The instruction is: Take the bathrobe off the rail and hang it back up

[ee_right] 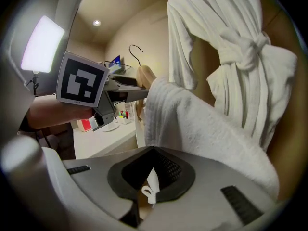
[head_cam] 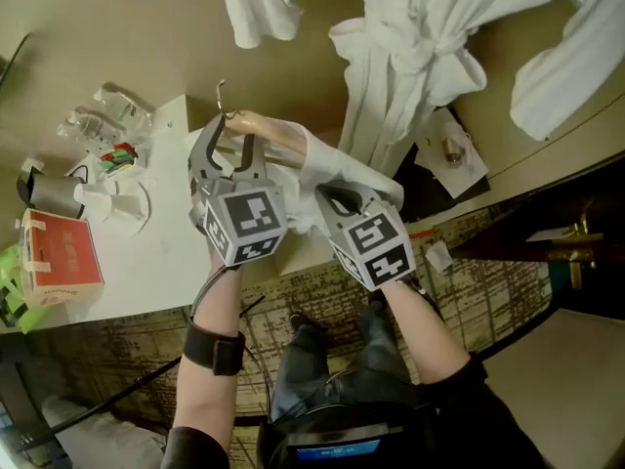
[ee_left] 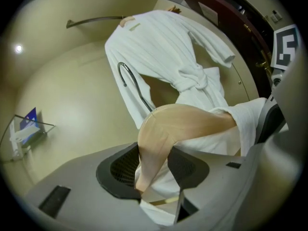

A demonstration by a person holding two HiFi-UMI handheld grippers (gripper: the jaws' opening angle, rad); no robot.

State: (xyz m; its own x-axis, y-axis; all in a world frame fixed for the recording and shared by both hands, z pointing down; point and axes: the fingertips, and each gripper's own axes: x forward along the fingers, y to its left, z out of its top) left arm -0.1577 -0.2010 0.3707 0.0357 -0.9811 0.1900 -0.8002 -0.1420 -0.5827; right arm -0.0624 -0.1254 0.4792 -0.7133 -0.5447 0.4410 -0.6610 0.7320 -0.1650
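The bathrobe (head_cam: 337,169) is off the rail (ee_left: 91,20) and is lying draped over a wooden hanger (head_cam: 269,130) that is being held out low in front of the person, above the near edge of the desk (head_cam: 146,272). Its white terry cloth is spilling off the hanger's right shoulder toward the right claw (head_cam: 337,201). In the right gripper view that claw (ee_right: 151,177) is clenched, and its pads are pinching a thin white strip and loop of the bathrobe (ee_right: 192,124). The left claw (head_cam: 229,149) is grasping the hanger; in the left gripper view its pads (ee_left: 185,167) are pressing on the pale wood of the hanger's sloping end (ee_left: 178,124), and the bathrobe's cloth (ee_left: 240,124) is bunching under and beside it. The hanger's metal hook (ee_left: 132,81) is standing free in the air, touching nothing. Behind it a second bathrobe (ee_left: 163,47) is hanging from the rail against the beige wall, with its belt tied in a knot at the waist (ee_right: 250,47). On the desk, well to the left of the claws, a red box (head_cam: 61,257) is sitting near some clear glassware (head_cam: 107,115). A patterned carpet (head_cam: 293,291) is showing below the desk edge
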